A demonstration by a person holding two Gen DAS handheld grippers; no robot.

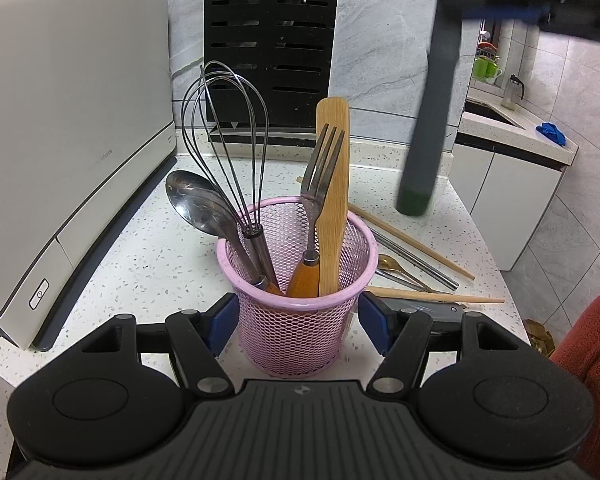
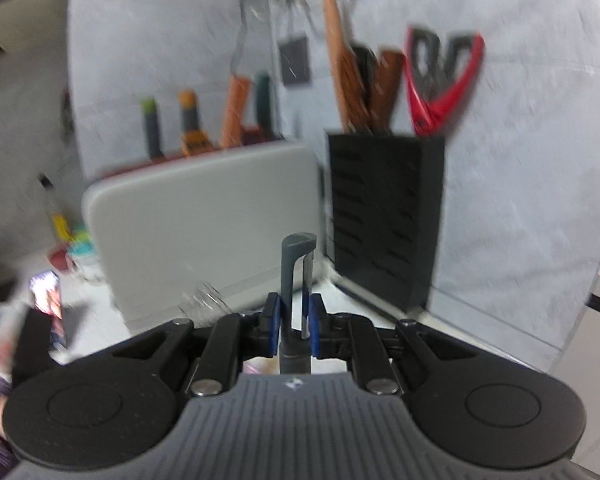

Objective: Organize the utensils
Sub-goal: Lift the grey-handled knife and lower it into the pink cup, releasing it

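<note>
The left gripper (image 1: 298, 320) has its blue pads (image 1: 223, 322) pressed against either side of a pink mesh cup (image 1: 296, 320), which stands on the speckled counter (image 1: 140, 264). In the cup sit a wire whisk (image 1: 228, 136), a steel spoon (image 1: 196, 204), a fork (image 1: 320, 176) with a wooden handle, and a wooden spatula (image 1: 334, 184). Chopsticks (image 1: 412, 246) and a gold spoon (image 1: 396, 268) lie on the counter just behind the cup.

The right gripper (image 2: 294, 326) is nearly closed, pinching a grey peeler (image 2: 294, 276) upright between its fingers; from the left wrist view the peeler's handle (image 1: 432, 120) hangs in the air above the counter. Faint lettering on the white appliance (image 1: 72, 92) is too small to read.
</note>
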